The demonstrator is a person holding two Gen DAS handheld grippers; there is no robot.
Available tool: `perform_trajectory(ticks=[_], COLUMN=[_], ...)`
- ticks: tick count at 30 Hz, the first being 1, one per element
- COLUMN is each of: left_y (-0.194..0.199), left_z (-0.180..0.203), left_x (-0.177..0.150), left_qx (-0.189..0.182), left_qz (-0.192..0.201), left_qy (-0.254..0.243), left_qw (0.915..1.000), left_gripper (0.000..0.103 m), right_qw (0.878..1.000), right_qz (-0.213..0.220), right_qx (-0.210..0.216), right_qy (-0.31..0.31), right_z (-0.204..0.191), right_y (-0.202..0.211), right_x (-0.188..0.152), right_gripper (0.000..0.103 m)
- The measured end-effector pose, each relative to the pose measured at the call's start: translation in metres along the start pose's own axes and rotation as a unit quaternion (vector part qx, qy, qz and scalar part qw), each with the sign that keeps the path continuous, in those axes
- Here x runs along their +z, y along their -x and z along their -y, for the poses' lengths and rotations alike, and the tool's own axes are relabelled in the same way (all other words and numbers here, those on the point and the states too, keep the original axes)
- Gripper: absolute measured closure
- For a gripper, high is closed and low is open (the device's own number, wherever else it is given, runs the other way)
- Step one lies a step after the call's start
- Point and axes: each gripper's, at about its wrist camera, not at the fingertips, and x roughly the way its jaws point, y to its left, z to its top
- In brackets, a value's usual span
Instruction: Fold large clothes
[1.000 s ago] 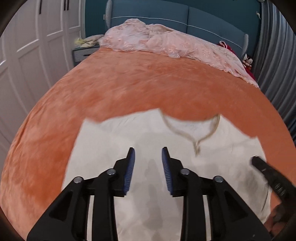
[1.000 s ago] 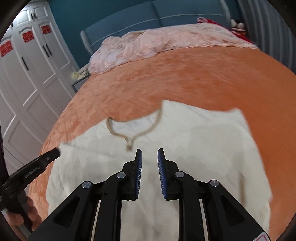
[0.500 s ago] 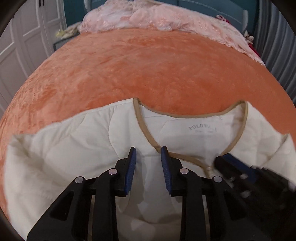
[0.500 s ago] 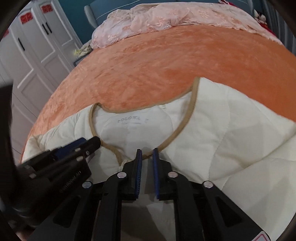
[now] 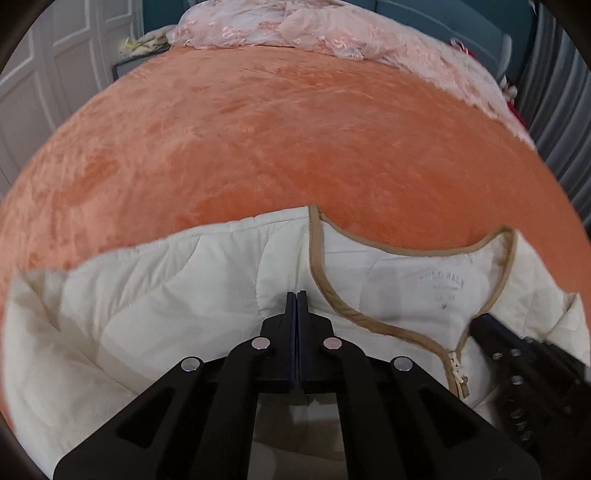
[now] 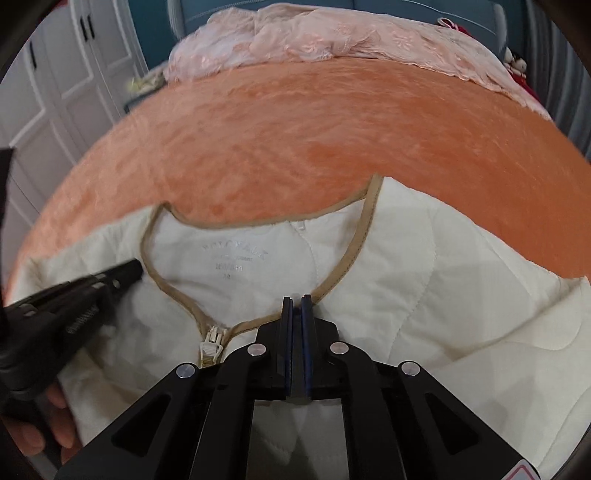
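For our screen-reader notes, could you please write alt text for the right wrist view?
The right claw is shut on a cream quilted jacket at its tan collar trim, beside the zipper. The jacket lies on an orange blanket, and the left claw reaches in from the left.

Bedroom with an orange-covered bed

An orange plush blanket (image 5: pixel 295 140) covered the bed, with a pink lace throw (image 6: pixel 332 40) heaped at its far end against a teal padded headboard (image 5: pixel 443 14). White panelled wardrobe doors (image 6: pixel 62 74) stood to the left, and grey curtains (image 5: pixel 561 110) hung on the right.
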Motion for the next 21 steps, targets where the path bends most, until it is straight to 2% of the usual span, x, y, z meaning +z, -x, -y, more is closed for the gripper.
perform_trajectory(ticks=[5,10,17,21], left_y=[-0.002,-0.003,-0.004,-0.002], left_z=[0.007,0.006,0.008,0.009], left_x=[-0.007,-0.010,-0.012,-0.012], left_qx=[0.014,0.016,0.023,0.029], left_qz=[0.027,0.037,0.044,0.044], left_qy=[-0.016,-0.018,-0.024,-0.025], left_qw=[0.9994,0.9990,0.9985,0.9983], left_gripper=[0.103,0.103,0.103,0.103], right_qw=[0.999,0.998,0.999,0.999], right_qz=[0.014,0.024,0.034,0.039], right_qx=[-0.029,-0.043,-0.037,-0.019], right_qy=[0.019,0.026,0.017,-0.003], right_z=[-0.007,-0.012,-0.010,-0.003], right_y=[-0.005,-0.005,-0.004,-0.001], right_x=[-0.005,-0.007,-0.010,-0.009], right_gripper=[0.099,0.100,0.100,0.102])
